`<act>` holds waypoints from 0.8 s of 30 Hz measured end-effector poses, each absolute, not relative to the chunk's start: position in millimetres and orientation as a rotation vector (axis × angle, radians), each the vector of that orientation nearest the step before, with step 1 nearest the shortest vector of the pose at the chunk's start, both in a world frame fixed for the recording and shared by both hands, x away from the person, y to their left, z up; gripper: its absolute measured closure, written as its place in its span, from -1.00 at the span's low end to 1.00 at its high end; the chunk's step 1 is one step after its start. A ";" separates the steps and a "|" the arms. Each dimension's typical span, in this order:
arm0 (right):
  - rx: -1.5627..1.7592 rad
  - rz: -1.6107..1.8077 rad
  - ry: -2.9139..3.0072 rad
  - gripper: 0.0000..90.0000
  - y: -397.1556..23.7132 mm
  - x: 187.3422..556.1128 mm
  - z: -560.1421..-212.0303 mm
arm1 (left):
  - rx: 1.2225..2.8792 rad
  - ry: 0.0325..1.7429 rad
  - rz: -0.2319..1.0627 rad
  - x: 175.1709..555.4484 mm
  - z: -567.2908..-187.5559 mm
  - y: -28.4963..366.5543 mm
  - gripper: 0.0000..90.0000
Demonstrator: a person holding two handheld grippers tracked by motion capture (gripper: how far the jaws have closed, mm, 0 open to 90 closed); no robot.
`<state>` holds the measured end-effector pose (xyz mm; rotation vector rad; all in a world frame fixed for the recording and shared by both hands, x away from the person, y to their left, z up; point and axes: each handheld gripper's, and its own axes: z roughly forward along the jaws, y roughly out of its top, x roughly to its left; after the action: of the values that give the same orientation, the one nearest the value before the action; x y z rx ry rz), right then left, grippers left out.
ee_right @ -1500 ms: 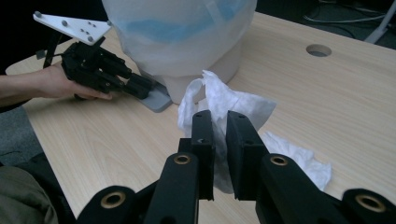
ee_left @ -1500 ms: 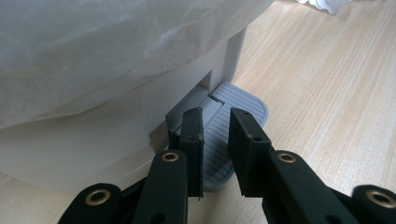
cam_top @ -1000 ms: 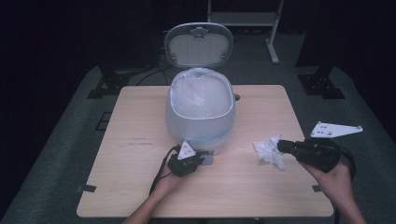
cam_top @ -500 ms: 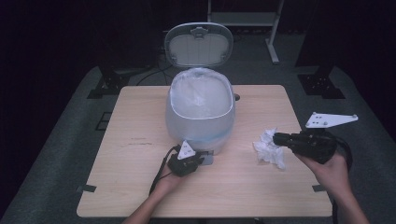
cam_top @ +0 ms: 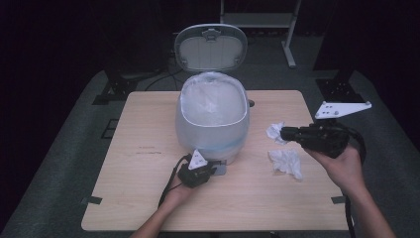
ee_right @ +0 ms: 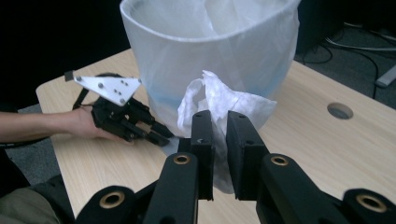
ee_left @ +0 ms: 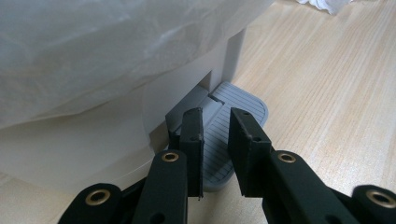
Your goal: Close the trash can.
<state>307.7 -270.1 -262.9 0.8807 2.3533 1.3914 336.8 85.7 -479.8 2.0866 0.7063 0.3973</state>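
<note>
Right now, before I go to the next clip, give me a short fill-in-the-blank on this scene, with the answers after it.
1. The bin's lid stands ____.
2. The left claw presses on the bin's ____.
3. The right claw is shut on a crumpled ____.
4. A second crumpled piece lies on the ____.

Missing words: open; pedal; tissue; table
</note>
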 end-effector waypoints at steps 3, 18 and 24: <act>0.858 1.373 2.356 0.80 -263.2 313.0 -253.4 | 2.087 0.708 0.395 337.1 -479.7 85.9 0.68; 0.830 1.389 2.372 0.80 -246.5 329.3 -231.3 | 2.084 0.712 0.404 336.2 -480.0 85.0 0.68; 0.816 1.385 2.385 0.80 -238.8 335.1 -225.1 | 2.088 0.710 0.409 336.1 -479.9 85.0 0.68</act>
<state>335.1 -238.8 -225.1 0.8158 2.3847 1.3850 336.1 85.0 -479.9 2.0880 0.7101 0.4088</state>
